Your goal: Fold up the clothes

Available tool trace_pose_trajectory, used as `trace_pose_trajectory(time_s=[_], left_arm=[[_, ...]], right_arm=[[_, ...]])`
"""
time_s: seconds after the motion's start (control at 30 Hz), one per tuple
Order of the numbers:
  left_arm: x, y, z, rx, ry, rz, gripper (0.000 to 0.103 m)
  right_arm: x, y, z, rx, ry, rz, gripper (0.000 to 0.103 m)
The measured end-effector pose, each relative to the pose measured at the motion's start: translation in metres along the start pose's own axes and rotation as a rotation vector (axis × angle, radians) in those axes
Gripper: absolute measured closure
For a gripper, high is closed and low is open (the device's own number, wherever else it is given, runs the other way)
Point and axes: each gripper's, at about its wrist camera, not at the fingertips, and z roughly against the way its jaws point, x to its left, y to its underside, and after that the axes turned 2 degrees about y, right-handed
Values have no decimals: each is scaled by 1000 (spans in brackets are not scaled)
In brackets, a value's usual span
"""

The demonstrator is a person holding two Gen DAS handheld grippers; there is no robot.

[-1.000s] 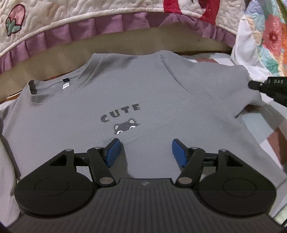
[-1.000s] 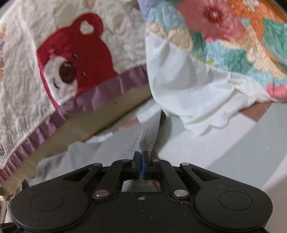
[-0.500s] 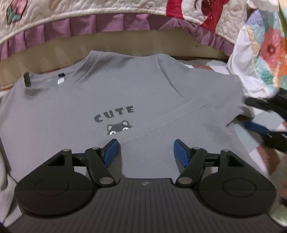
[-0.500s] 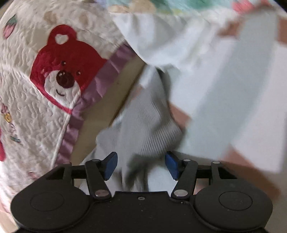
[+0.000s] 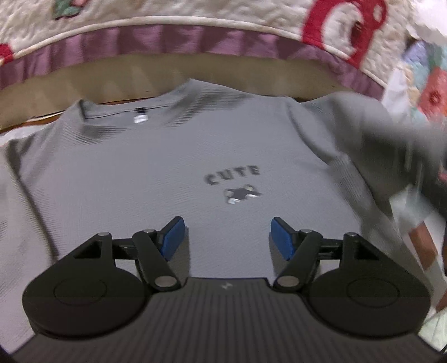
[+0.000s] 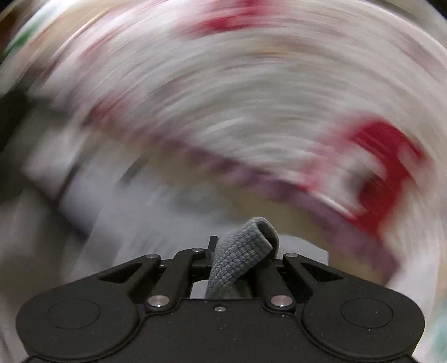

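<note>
A grey shirt (image 5: pixel 167 167) is lying flat, print upward, collar at the far left beside a quilt (image 5: pixel 195 16) with a purple frill. The left gripper (image 5: pixel 227 237) is hovering wide open over the shirt's near part, its blue pads (image 5: pixel 173 237) well apart. The right gripper (image 6: pixel 237 257) is clamping a folded strip of the shirt's fabric (image 6: pixel 237 259); its surroundings are blurring. At the right, the sleeve (image 5: pixel 391 156) is rising off the surface, blurred.

Motion blur smears everything beyond the right tool (image 6: pixel 237 251); the shirt's (image 5: pixel 195 156) right sleeve is blurred.
</note>
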Motion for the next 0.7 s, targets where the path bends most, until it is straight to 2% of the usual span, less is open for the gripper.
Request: trace_pose_trajectory(time_s=[0.07,0.1,0.13,0.23,0.43,0.57,0.7], left_arm=[[10,-2,3,-8,-2,38,35],[14,-3,4,-13,-3,52,35],[16,-4,6,-20,-4,56,35],[14,-6,10,-49,9,31,35],[-15,-22,5,-104,131,17,35],[-30,-45,-18,-93,194,88,35],[-45,-67,-42,-69,248,152,33]], right_arm=[[40,11,-2,77,-44,315,100],[45,18,-1,87,-56,333,100],[47,23,1,95,-64,335,99],[36,32,9,100,-63,227,98],[14,39,9,120,-83,22,96],[22,43,10,126,-62,22,95],[38,47,15,118,-27,95,93]])
